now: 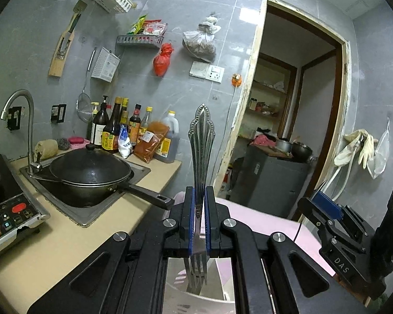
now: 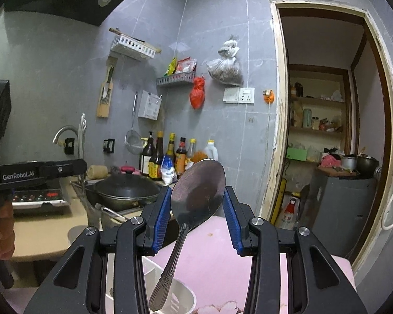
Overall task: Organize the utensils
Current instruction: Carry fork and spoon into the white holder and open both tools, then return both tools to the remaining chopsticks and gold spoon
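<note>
My left gripper (image 1: 200, 201) is shut on a steel fork (image 1: 201, 141), gripped at its neck. The ornate handle points up and the tines hang down into a white utensil holder (image 1: 175, 282) below. My right gripper (image 2: 197, 204) holds a steel spoon (image 2: 196, 191) by the bowl, between wide-set blue pads (image 2: 161, 209). The spoon's handle hangs down into the white utensil holder (image 2: 180, 295). The right gripper also shows in the left wrist view (image 1: 327, 209), and the left gripper in the right wrist view (image 2: 73, 167).
The holder stands on a pink surface (image 2: 217, 256). To the left are a beige counter (image 1: 65, 238), a sink with a black lidded wok (image 1: 91, 175), an induction cooker (image 1: 7, 214), a faucet (image 1: 26, 120) and sauce bottles (image 1: 133, 130). An open doorway (image 1: 288, 104) lies right.
</note>
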Demonstrator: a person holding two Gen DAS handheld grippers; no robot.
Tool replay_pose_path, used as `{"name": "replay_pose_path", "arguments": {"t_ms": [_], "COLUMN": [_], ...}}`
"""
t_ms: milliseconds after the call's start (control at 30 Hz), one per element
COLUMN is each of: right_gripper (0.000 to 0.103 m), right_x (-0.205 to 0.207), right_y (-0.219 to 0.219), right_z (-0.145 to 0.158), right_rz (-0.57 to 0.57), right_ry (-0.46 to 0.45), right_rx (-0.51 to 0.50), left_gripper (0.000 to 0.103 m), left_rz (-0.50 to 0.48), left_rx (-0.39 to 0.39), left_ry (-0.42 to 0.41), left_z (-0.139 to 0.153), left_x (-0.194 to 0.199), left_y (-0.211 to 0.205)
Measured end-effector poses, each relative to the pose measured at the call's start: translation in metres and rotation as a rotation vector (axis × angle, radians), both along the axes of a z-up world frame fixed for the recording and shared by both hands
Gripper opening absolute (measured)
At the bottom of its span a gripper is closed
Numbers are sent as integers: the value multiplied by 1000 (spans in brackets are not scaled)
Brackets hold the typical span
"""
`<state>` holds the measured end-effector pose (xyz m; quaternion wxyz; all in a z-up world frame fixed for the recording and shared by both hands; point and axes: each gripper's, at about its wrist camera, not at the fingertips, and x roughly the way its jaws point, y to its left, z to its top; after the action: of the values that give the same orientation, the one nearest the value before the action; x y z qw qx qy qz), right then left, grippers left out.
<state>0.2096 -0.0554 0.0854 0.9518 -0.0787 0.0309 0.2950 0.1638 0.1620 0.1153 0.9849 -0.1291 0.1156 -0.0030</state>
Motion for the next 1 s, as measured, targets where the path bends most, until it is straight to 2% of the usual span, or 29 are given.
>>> {"name": "replay_pose_path", "arguments": {"t_ms": [233, 333, 400, 467, 567, 633, 700, 767, 833, 933, 1000], "right_gripper": [38, 46, 49, 52, 56, 69, 75, 79, 89, 102, 103], "right_x": [0, -3, -6, -10, -17, -21, -25, -29, -34, -41, -46], "right_y": [3, 1, -3, -8, -18, -28, -40, -52, -68, -93, -111], "right_z": [-15, -18, -17, -14, -9, -4, -2, 1, 3, 4, 5], "right_rz": [39, 47, 52, 52, 43, 22, -3, -29, -70, -133, -175], "right_ry": [55, 75, 81, 83, 76, 71, 69, 69, 62, 43, 33], "right_rx": [-26, -30, -23, -14, 3, 18, 34, 45, 51, 61, 67], "left_gripper": [5, 7, 13, 28, 38, 42, 54, 72, 83, 90, 92], "left_rz": [-47, -96, -104, -117, -123, -131, -130, -124, -123, -131, -146], "left_rx": [8, -10, -15, -27, -35, -25, -9, 5, 14, 44, 67], "left_ry": [83, 108, 106, 90, 65, 60, 42, 5, -28, -61, -67], "left_z": [-19, -27, -30, -28, -22, -18, -13, -9, -7, -6, -8], "left_x": [1, -3, -8, -15, -23, -26, -29, -35, -39, -44, -45], "left_y": [-6, -8, -10, -12, -18, -26, -36, -49, -60, -83, -101]}}
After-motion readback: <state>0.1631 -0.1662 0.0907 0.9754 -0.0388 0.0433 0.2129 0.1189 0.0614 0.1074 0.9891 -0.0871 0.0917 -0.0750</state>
